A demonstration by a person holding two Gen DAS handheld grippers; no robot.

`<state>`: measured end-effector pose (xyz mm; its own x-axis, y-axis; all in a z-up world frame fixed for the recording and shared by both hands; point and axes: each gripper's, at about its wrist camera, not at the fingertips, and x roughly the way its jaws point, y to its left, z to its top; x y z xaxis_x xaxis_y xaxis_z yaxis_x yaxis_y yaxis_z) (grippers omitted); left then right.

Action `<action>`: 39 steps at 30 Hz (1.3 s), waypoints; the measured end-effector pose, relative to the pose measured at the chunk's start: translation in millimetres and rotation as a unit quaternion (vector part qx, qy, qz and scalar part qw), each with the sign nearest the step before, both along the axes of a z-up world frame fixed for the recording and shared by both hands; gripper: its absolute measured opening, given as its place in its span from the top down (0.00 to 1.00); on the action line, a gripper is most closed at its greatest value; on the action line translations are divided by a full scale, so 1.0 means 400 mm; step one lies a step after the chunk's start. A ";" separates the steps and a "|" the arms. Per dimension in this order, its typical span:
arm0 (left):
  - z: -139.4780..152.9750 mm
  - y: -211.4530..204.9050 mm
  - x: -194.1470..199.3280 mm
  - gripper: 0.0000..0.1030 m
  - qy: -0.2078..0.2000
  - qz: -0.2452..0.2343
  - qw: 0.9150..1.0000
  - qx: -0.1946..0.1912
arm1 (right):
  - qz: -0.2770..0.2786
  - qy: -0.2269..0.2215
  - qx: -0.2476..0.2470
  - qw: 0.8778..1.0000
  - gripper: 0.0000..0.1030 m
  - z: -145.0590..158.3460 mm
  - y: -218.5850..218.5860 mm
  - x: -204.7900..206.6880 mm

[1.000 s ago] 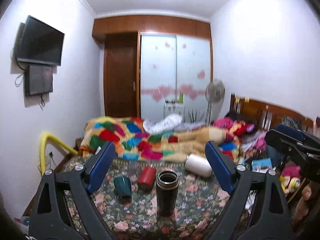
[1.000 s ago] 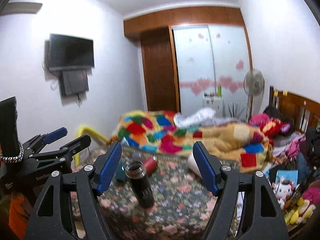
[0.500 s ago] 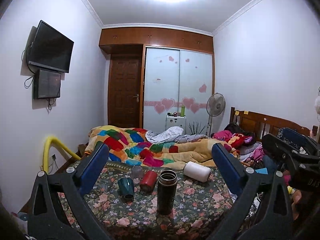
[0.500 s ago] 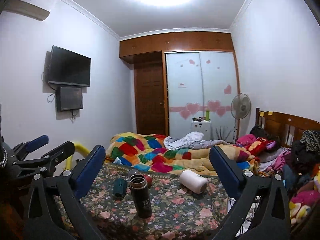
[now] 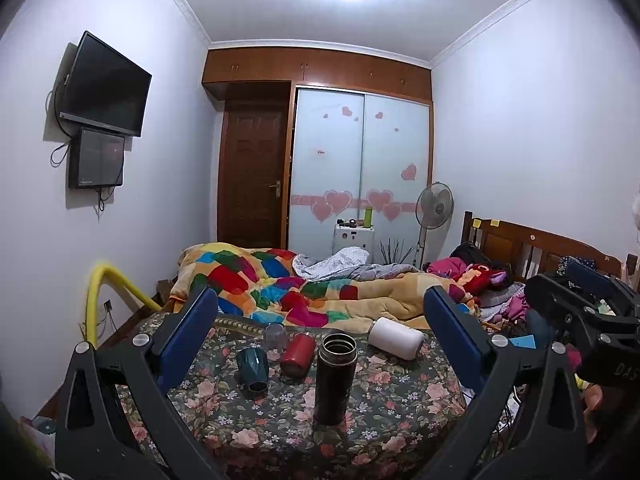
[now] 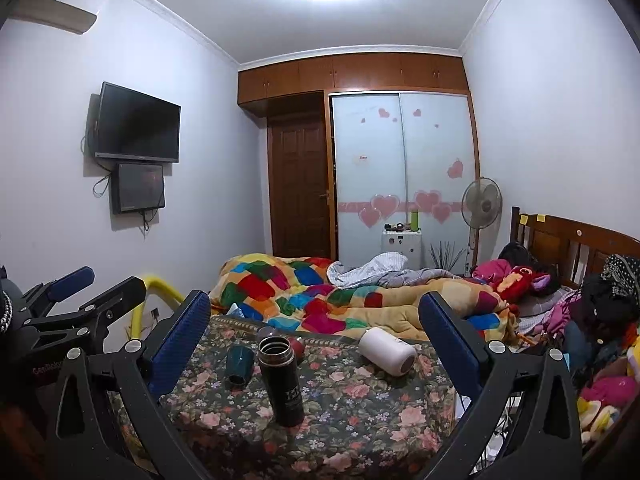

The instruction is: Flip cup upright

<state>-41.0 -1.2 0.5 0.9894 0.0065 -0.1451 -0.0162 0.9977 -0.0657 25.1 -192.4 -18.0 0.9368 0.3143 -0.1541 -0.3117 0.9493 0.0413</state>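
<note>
A black flask (image 5: 334, 376) stands upright and open-topped on the floral tablecloth (image 5: 380, 412); it also shows in the right wrist view (image 6: 281, 380). A white cup (image 5: 395, 337) lies on its side at the far right, also in the right wrist view (image 6: 386, 350). A dark teal cup (image 5: 252, 369) stands upside down, a red cup (image 5: 297, 354) is beside it, and a clear glass (image 5: 275, 334) stands behind. My left gripper (image 5: 320, 320) is open and empty, back from the table. My right gripper (image 6: 314, 318) is open and empty too.
A bed with a colourful quilt (image 5: 288, 288) lies just behind the table. A wooden headboard (image 5: 536, 248) and piled clothes are at the right. A yellow rail (image 5: 108, 280) stands at the left. A fan (image 5: 434, 204) and wardrobe are at the back.
Both grippers have pulled back and tilted upward, so the table sits lower and farther off and more ceiling shows. The jaws stay open. The cups have not moved.
</note>
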 end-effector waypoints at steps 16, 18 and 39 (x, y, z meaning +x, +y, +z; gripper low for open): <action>-0.009 0.000 0.011 0.00 0.003 -0.002 1.000 -0.001 | 0.003 0.008 -0.003 1.000 0.00 -0.002 0.003 0.004; -0.009 0.000 0.012 0.00 0.003 -0.002 1.000 -0.001 | 0.003 0.008 -0.002 1.000 0.00 -0.003 0.003 0.004; -0.022 0.002 0.018 0.00 0.012 -0.016 1.000 -0.009 | 0.004 0.010 -0.001 1.000 0.00 -0.002 0.002 0.006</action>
